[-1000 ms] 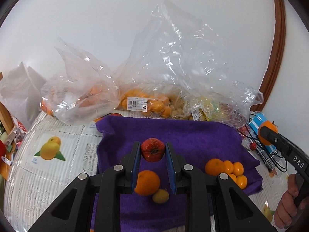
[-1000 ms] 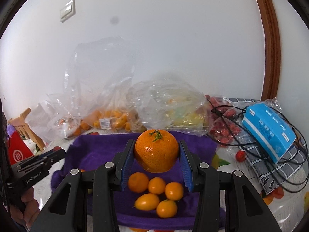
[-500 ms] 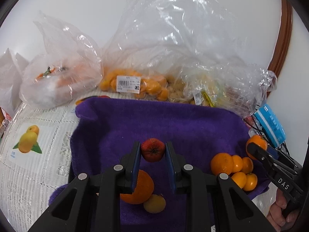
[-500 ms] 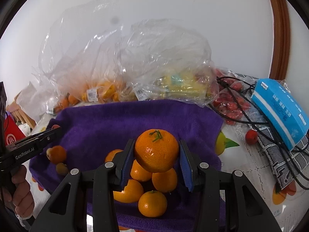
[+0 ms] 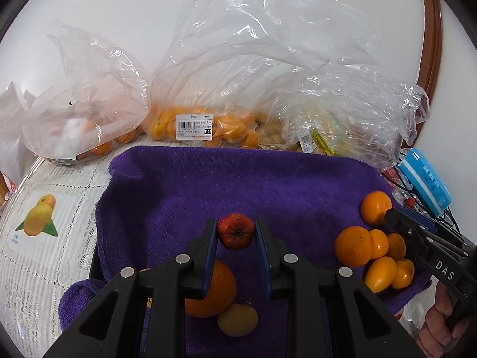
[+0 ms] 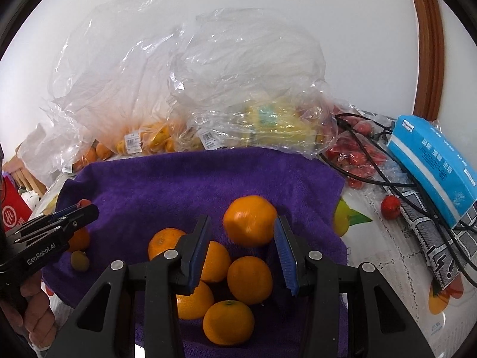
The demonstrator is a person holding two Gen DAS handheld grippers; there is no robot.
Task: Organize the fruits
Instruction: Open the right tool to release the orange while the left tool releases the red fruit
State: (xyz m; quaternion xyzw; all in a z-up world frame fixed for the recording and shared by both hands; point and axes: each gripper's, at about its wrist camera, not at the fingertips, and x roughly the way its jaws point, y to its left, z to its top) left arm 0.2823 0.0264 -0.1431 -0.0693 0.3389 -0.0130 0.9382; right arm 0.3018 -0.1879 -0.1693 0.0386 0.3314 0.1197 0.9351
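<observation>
My left gripper is shut on a small red fruit, held just above the purple towel. Under it lie a large orange and a small yellow fruit. My right gripper stands over a cluster of mandarins at the towel's right end. An orange, blurred, sits at its fingertips with a gap of towel showing beside the left pad, so the pads do not press on it. In the left wrist view that orange lies at the right gripper's tip.
Clear plastic bags of fruit line the wall behind the towel. A blue tissue pack, black cables and loose red fruits lie to the right. A person's hand holds the left gripper's handle.
Both grippers have come down toward the towel. The orange sat tight between the right pads with its stem up; now it is further out, turned and blurred. The red fruit stays gripped.
</observation>
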